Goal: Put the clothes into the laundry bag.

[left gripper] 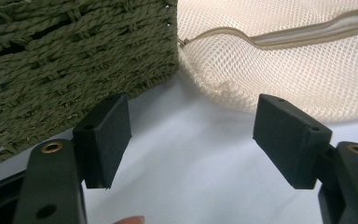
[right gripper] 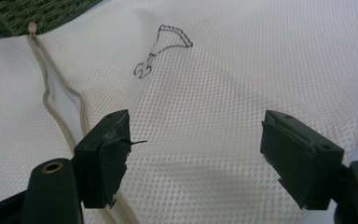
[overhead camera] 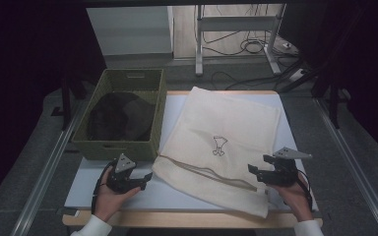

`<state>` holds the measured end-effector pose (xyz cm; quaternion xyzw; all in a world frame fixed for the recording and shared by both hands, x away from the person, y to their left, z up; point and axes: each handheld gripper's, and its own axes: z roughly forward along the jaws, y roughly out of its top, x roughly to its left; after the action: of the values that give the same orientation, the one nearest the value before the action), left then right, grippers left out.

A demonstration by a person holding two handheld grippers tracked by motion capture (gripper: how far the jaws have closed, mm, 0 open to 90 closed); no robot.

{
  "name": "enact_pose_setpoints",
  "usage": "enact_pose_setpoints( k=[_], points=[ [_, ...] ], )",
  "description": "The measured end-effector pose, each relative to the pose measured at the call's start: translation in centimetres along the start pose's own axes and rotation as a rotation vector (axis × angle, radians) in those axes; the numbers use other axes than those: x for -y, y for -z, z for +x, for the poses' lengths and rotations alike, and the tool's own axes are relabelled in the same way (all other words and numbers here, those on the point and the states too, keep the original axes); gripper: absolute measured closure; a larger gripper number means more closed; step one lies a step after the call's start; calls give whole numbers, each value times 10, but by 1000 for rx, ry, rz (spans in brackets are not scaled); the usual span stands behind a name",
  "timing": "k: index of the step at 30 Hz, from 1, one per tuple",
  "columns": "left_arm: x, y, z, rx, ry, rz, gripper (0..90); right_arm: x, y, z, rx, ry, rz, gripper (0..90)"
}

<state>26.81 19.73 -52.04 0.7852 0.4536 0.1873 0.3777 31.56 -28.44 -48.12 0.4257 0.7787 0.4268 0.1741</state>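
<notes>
A cream mesh laundry bag (overhead camera: 221,142) lies flat across the white table top (overhead camera: 177,196), with a small dark embroidered mark (overhead camera: 218,146) at its middle and a zipper line (overhead camera: 202,169) along its near edge. The zipper is partly parted in the left gripper view, at the bag (left gripper: 279,60). My left gripper (overhead camera: 145,178) is open, low over the table just left of the bag's near corner. My right gripper (overhead camera: 257,168) is open at the bag's near right edge, its jaws spread over the mesh (right gripper: 205,140).
A green woven basket (overhead camera: 123,113) stands at the table's left, holding dark clothing (overhead camera: 120,117); its corner (left gripper: 74,60) is close to my left gripper. Table legs and cables lie on the floor beyond. Dark surroundings flank both sides.
</notes>
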Motion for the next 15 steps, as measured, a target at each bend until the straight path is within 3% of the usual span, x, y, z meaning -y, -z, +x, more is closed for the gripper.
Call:
enact_pose_setpoints(
  k=[6,11,15],
  points=[
    [-2,2,7,-10,13,-6,277,-16,-10,1,-27,-18,6,309],
    [-2,3,3,-11,12,-8,275,-22,-19,16,-33,57,70,321],
    [-1,2,2,-25,17,-13,279,-29,-23,24,-52,83,93,331]
  ],
)
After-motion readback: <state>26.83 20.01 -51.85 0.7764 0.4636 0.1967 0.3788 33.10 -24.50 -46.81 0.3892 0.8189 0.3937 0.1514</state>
